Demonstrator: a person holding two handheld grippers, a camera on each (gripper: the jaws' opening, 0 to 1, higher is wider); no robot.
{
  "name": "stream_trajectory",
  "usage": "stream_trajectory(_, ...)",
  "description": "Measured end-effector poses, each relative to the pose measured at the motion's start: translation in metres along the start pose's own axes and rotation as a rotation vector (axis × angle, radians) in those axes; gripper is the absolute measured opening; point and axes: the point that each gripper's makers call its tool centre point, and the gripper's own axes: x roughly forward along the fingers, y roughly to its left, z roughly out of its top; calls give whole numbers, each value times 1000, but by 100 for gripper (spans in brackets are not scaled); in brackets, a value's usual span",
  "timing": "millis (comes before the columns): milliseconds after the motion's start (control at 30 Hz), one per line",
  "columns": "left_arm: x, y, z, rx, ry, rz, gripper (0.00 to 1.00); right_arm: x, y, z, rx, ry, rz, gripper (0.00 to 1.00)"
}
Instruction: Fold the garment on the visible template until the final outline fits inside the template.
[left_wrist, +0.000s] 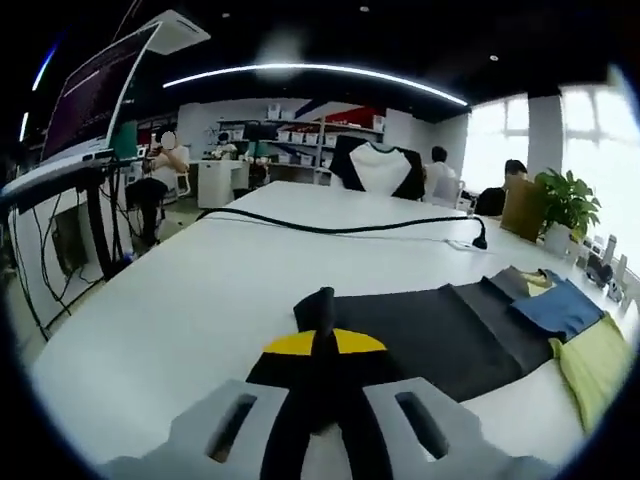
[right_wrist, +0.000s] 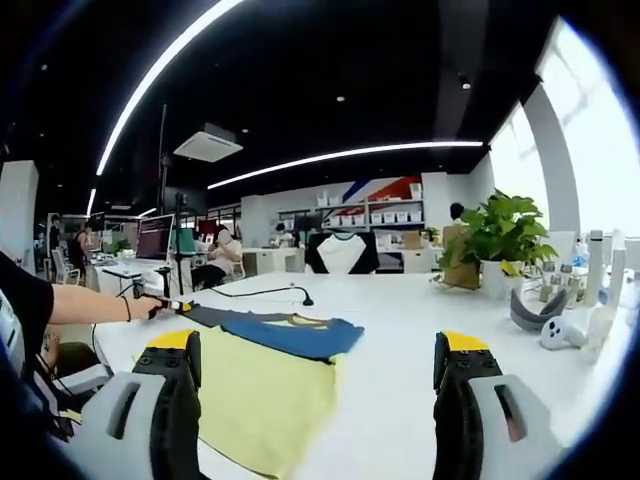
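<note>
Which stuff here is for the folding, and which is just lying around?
For the folding: left gripper, right gripper, dark garment.
Lying about: blue cloth, yellow cloth, potted plant, black cable.

Garment (left_wrist: 440, 335) lies flat on the desk (left_wrist: 200, 300), one edge pinched in the left claw (left_wrist: 322, 330) at the near side; a stack of folded cloths (left_wrist: 570, 320) lies just right of the garment. Cable (left_wrist: 340, 228) runs across the desk behind the garment. In the right gripper view a potted plant (right_wrist: 495, 245) stands on the desk well behind and right of the cloths (right_wrist: 270, 380), bottles (right_wrist: 600, 270) further right.
</note>
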Motion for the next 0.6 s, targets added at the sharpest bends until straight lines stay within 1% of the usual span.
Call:
stream_trajectory(167,-1,-3,-2,55,2,7,3,-1,-1,0,2,-2,-5,100)
stream_trajectory(233,-3,-3,-2,53,8,9,3,-2,-2,0,3,-2,-9,100)
stream_trajectory(267,-4,-3,0,18,2,6,3,-2,-2,0,1,0,-10,100)
stream_trajectory(300,-3,-6,3,-22,-20,-9,3,-3,-2,0,1,-1,-10,100)
stream_trajectory(367,-4,-2,4,-22,-15,5,3,-4,-2,2,4,-11,-11,100)
stream_trajectory(467,-6,-4,4,-31,-12,12,3,-4,-2,0,0,-4,-10,100)
stream_trajectory(500,-7,-1,3,-54,-11,33,3,-3,-4,-1,4,-3,-11,100)
stream_trajectory(533,-8,-3,3,-118,-12,24,3,-2,-6,-2,11,-1,-15,100)
stream_trajectory(567,-8,-2,6,-139,-20,26,3,-2,-6,-3,10,1,-17,100)
stream_trajectory(600,-9,-1,7,-118,-19,31,3,-1,-7,-4,6,8,-21,100)
